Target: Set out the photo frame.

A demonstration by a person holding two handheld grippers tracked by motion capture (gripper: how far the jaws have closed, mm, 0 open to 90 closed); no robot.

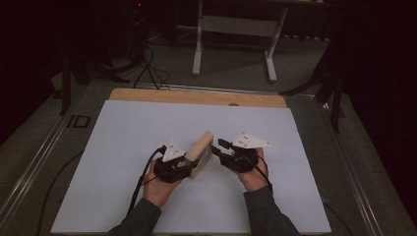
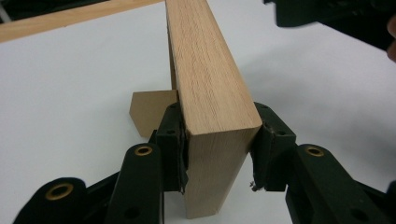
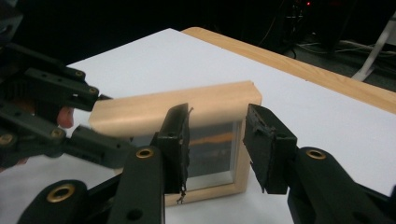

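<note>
A light wooden picture frame (image 1: 202,149) stands on edge on the white sheet (image 1: 137,147), with its brown back stand (image 2: 152,109) folded out. My left gripper (image 1: 192,161) is shut on the frame's near end (image 2: 205,79), one pad on each face. In the right gripper view the frame (image 3: 187,109) shows its glass front. My right gripper (image 3: 217,135) is open just before the frame's far corner, pads apart and not pressing. In the high view the right gripper (image 1: 220,149) sits close beside the frame's right side. The left gripper's jaws (image 3: 56,112) reach in from the left.
The white sheet covers a wooden tabletop whose bare edge (image 1: 196,97) shows at the back. Beyond it, a white desk base (image 1: 236,29), cables (image 1: 147,69) and dark stands occupy the floor. The right gripper's black body (image 2: 336,18) hangs above the frame's far end.
</note>
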